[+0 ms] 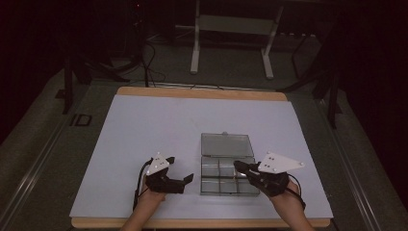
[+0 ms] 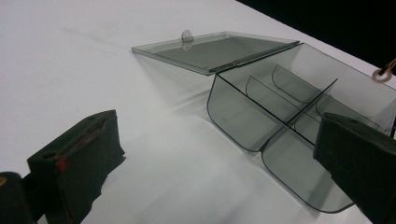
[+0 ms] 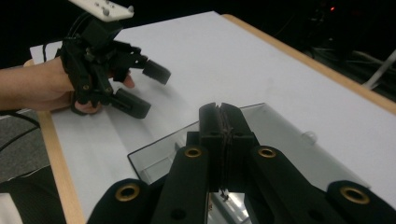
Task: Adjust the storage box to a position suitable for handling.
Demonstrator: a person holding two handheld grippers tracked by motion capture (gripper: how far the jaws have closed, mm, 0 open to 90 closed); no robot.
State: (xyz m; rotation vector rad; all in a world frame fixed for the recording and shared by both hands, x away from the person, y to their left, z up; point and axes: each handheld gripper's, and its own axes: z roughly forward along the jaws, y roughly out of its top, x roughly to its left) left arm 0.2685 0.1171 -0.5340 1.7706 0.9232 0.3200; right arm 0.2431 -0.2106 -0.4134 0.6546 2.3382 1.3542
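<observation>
Box (image 1: 228, 166), clear plastic with dividers, is sitting open on the white table (image 1: 144, 130) toward your near right, its lid (image 1: 226, 144) lying flat behind it. Your right gripper (image 1: 239, 167) is hovering over the box's right compartments with its jaws pressed together, and something thin and dark seems pinched between the pads, though you cannot tell what. Your left gripper (image 1: 185, 169) is resting just left of the box, jaws spread wide and gripping nothing.

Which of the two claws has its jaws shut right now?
The right claw, over the clear compartment box: its jaws are pressed together. The left claw beside the box stands open.
</observation>
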